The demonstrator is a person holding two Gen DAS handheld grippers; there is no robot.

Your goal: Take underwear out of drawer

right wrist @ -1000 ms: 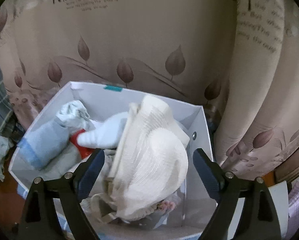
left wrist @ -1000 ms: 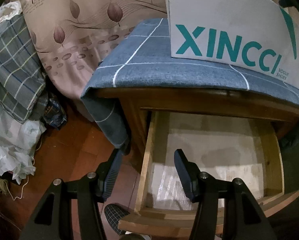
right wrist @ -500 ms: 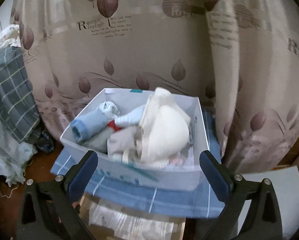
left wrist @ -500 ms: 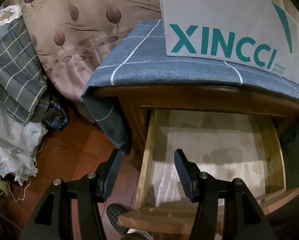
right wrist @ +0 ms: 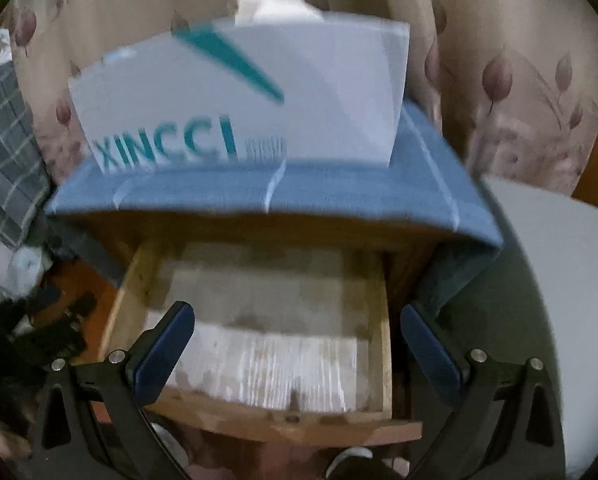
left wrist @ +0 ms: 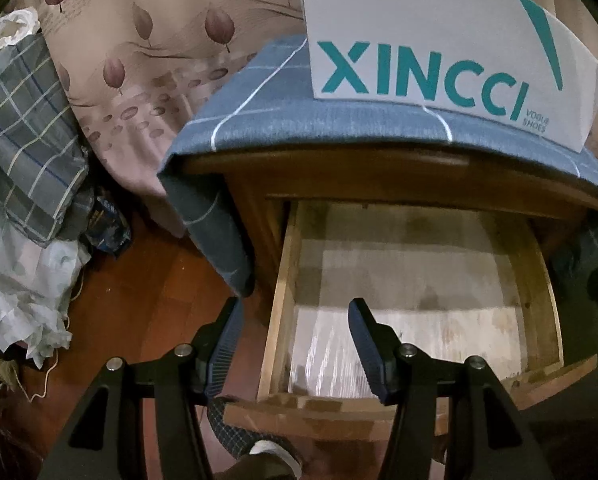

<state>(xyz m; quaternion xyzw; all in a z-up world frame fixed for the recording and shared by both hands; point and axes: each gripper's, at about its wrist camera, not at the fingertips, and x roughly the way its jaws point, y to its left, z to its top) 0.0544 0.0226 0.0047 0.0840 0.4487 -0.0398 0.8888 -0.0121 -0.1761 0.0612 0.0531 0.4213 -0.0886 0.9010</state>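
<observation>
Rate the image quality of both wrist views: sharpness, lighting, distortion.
Left wrist view: sharp, dim and warm; fisheye bends the white box and the blue cloth; a shadow covers the back of the open drawer. Right wrist view: motion-blurred throughout, box lettering smeared, drawer grain streaked, only the right gripper crisp; corners vignetted black in both.

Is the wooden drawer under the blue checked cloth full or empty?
Empty, as far as shown. The pulled-out wooden drawer shows only its pale lined bottom in both views; no clothing lies in it. Its front corners are hidden by the grippers.
</observation>
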